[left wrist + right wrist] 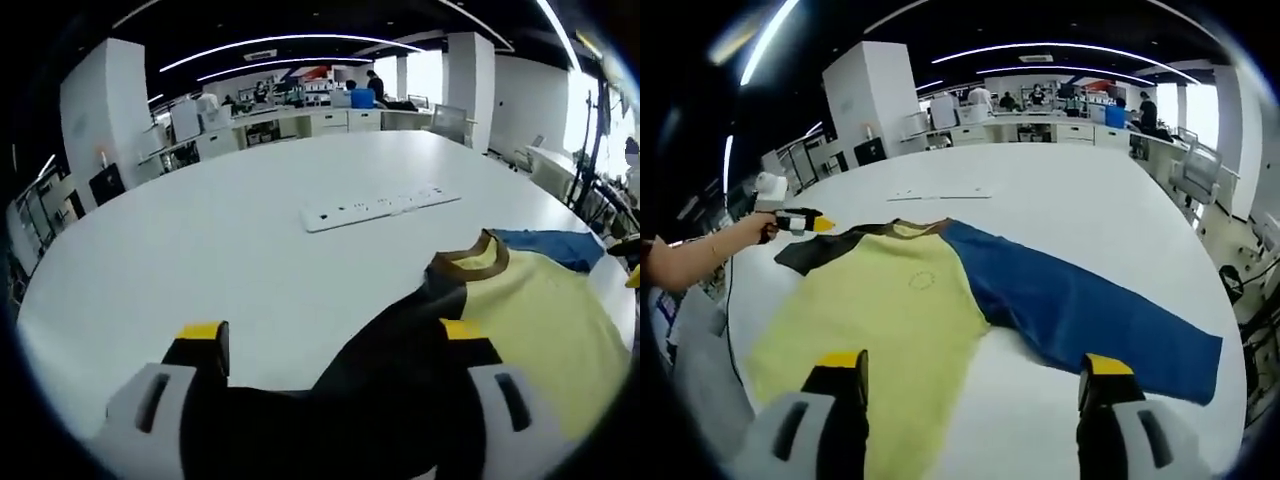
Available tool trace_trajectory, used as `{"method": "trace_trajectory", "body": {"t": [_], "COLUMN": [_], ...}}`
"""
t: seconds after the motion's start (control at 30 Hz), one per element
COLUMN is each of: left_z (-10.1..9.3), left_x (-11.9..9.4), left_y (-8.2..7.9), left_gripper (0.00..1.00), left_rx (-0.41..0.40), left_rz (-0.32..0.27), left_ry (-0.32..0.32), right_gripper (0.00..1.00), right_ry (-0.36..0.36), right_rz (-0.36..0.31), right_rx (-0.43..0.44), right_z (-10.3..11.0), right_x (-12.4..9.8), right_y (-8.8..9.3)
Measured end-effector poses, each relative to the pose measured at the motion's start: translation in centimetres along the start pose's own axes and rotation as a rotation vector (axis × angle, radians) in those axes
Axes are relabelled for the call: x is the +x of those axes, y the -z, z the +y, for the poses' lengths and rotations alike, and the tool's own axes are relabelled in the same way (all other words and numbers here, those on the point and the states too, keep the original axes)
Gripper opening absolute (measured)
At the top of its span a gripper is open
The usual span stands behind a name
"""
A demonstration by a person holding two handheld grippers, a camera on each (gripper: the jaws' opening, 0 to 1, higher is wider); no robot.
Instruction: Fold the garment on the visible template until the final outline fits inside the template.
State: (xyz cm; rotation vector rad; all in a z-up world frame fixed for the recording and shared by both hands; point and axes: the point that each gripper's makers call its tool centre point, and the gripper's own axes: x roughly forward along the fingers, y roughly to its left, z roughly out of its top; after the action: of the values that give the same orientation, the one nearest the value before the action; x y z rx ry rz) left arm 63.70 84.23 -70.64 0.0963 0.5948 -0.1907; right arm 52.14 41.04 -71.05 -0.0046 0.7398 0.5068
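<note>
A long-sleeved shirt lies flat on the white table [1060, 200]. It has a yellow body [900, 300], a blue sleeve [1080, 310], a black sleeve [815, 250] and a brown collar [470, 262]. In the left gripper view the black sleeve [400, 370] runs from the yellow body [540, 320] down between the spread jaws of my left gripper [332, 331], which is open. The right gripper view shows that left gripper [805, 222], held by a hand [740, 235], at the black sleeve's end. My right gripper [972, 365] hovers open over the shirt's hem with nothing in it.
A white power strip [380, 205] lies on the table beyond the collar and appears again as the power strip [940, 194]. Office desks [300, 125], a chair [450, 120] and people stand far behind. The table edge curves close at the right [1240, 330].
</note>
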Motion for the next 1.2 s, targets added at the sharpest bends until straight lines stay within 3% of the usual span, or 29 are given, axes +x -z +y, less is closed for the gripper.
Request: {"method": "trace_trajectory", "body": {"t": [0.17,0.4,0.57,0.77,0.97,1.2], "left_z": [-1.2,-2.2,-3.5,-4.7,-5.7,-6.8], "left_x": [-1.5,-3.8,-5.7,-8.0,-10.5,-13.5], "left_y": [-1.2,-1.7,-2.2,-1.8,-0.9,0.8], "left_gripper": [0.99,0.99,0.99,0.99,0.98,0.96], "left_rx": [-0.015,0.007,-0.008,0.038,0.051,0.031], "left_rz": [-0.077,-0.100,-0.149,-0.144,-0.142,-0.135], "left_ry": [0.052,0.090,0.131,0.161,0.159,0.166], "right_gripper": [0.86,0.86,0.84,0.82,0.78,0.76], "right_ry": [-0.001,0.035,0.073,0.107,0.167,0.214], "right_rz": [-0.024,-0.020,-0.021,-0.041,0.007,0.028], "right_rx": [0.069,0.085,0.100,0.111,0.027,0.089], "right_z": [-1.1,-4.0,-6.6,-9.2,-12.4,-14.7], "right_x": [-0.5,-1.2,-1.9,-2.4,-2.9,-4.1], "right_y": [-0.4,-0.2,0.0,-0.2,1.1,2.4]}}
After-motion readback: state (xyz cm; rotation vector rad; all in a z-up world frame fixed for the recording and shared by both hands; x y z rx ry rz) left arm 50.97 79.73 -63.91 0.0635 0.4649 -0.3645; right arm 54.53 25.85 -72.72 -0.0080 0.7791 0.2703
